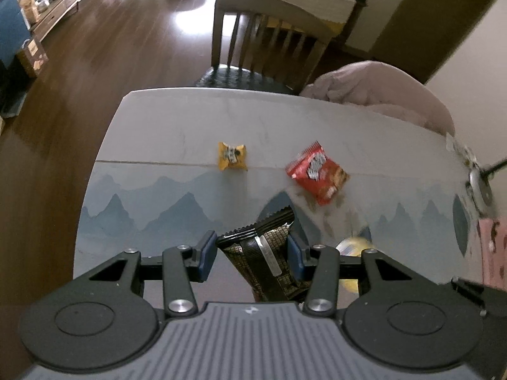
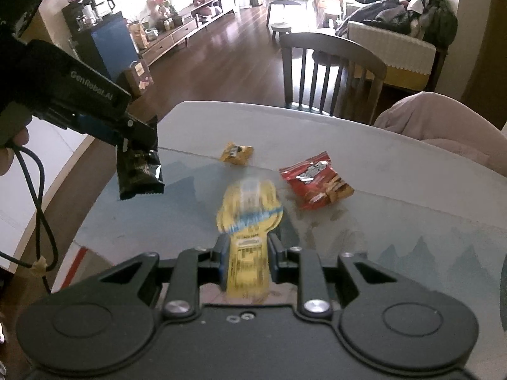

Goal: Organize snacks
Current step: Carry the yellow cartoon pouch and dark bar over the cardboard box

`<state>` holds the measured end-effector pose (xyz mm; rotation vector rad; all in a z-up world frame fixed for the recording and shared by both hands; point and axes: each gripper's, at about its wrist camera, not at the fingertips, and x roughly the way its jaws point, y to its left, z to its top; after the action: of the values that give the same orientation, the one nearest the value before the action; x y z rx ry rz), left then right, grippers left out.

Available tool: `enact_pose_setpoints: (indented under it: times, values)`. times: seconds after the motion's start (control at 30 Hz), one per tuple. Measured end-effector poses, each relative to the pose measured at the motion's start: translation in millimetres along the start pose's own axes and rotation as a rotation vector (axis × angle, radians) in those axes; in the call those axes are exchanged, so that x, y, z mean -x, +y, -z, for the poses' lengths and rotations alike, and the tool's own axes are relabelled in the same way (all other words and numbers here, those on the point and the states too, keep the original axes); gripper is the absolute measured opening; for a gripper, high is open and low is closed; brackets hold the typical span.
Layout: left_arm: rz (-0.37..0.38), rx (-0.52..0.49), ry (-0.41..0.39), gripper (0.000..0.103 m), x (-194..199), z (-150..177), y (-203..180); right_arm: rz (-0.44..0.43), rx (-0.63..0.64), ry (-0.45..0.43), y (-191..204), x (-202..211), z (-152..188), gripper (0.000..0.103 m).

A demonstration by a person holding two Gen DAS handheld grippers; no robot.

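My left gripper (image 1: 252, 248) is shut on a black snack packet (image 1: 263, 250) and holds it above the table; it also shows in the right wrist view (image 2: 139, 171), hanging at the left. My right gripper (image 2: 247, 253) is shut on a yellow snack packet (image 2: 248, 221), lifted above the table; part of it shows in the left wrist view (image 1: 353, 247). A small yellow snack (image 1: 232, 155) (image 2: 237, 153) and a red snack bag (image 1: 317, 172) (image 2: 315, 181) lie on the table ahead of both grippers.
The table (image 1: 158, 133) has a white top with a blue mountain print. A wooden chair (image 1: 266, 41) stands at its far edge. A pink cloth heap (image 1: 380, 91) lies at the far right. A pink item (image 1: 494, 250) and a round metal object (image 1: 480, 186) are at the right edge.
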<state>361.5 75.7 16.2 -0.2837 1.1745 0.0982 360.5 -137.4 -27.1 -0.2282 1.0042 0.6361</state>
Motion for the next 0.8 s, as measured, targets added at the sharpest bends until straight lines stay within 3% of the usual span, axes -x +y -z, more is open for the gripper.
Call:
enact_pose_setpoints:
  times: [0.2, 0.37, 0.6, 0.8]
  values:
    - [0.016, -0.051, 0.004, 0.046, 20.1, 39.2, 4.3, -0.014, 0.013, -0.005, 22.6, 19.9, 21.7, 0.016]
    - [0.024, -0.087, 0.036, 0.046, 22.4, 70.3, 9.6, -0.021, 0.013, -0.002, 32.5, 27.7, 38.5, 0.016]
    - [0.045, -0.072, 0.067, 0.046, 15.0, 92.7, 18.9, -0.026, -0.018, 0.037, 22.4, 4.7, 38.2, 0.017]
    - [0.041, -0.033, 0.072, 0.046, 5.6, 89.8, 25.1, -0.093, -0.06, 0.128, 10.1, -36.6, 31.2, 0.018]
